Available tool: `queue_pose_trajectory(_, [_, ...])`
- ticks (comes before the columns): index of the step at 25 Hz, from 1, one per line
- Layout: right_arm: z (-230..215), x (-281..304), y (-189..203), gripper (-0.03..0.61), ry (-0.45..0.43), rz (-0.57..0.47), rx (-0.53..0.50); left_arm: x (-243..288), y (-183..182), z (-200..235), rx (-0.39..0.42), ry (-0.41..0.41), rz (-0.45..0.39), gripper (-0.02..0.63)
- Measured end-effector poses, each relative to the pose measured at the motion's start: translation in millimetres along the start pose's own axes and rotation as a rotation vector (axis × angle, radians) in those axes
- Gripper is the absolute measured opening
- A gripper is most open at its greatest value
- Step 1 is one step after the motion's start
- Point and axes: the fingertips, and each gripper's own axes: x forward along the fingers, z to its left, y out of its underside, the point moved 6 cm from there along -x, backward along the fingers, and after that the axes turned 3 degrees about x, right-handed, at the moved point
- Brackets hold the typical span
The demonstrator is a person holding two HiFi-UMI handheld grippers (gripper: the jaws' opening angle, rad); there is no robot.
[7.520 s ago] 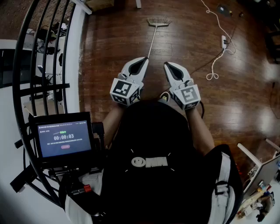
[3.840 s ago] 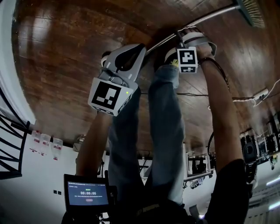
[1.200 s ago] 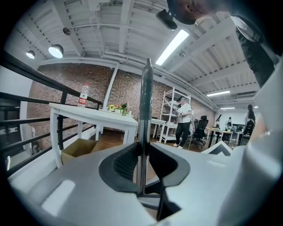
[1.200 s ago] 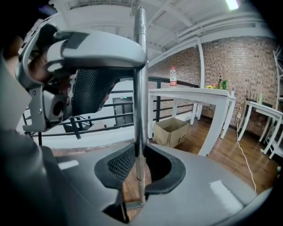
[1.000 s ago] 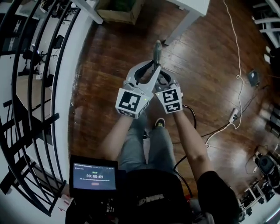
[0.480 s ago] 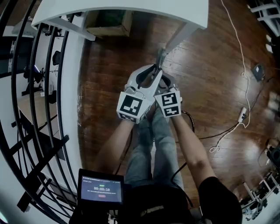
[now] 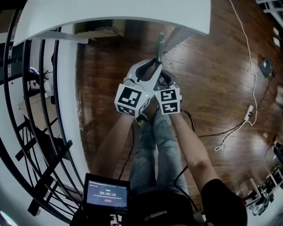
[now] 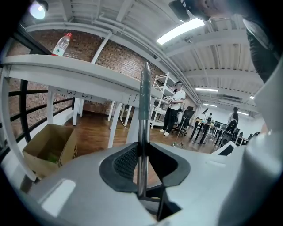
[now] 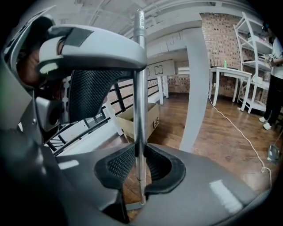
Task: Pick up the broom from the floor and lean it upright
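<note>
Head view: left gripper and right gripper sit close together above the wood floor. Both are on the broom handle, its top end near the white table edge.

Left gripper view: pads pressed on the upright handle. Bottle on the tabletop, cardboard box below.

Right gripper view: jaws clamped on the same handle, just below the left gripper along it.
</note>
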Motion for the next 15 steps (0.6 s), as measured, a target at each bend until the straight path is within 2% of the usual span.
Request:
queue_pose_trajectory(6, [-20,17,-2,0.081,0.003,0.01,0.04,26,3,2,0.042,0.026,0.03,0.101])
queue_pose_trajectory(15, [-28,33,-14,0.084,-0.005,0.008,0.049,43,-3,19,0.037,0.003,0.041,0.101])
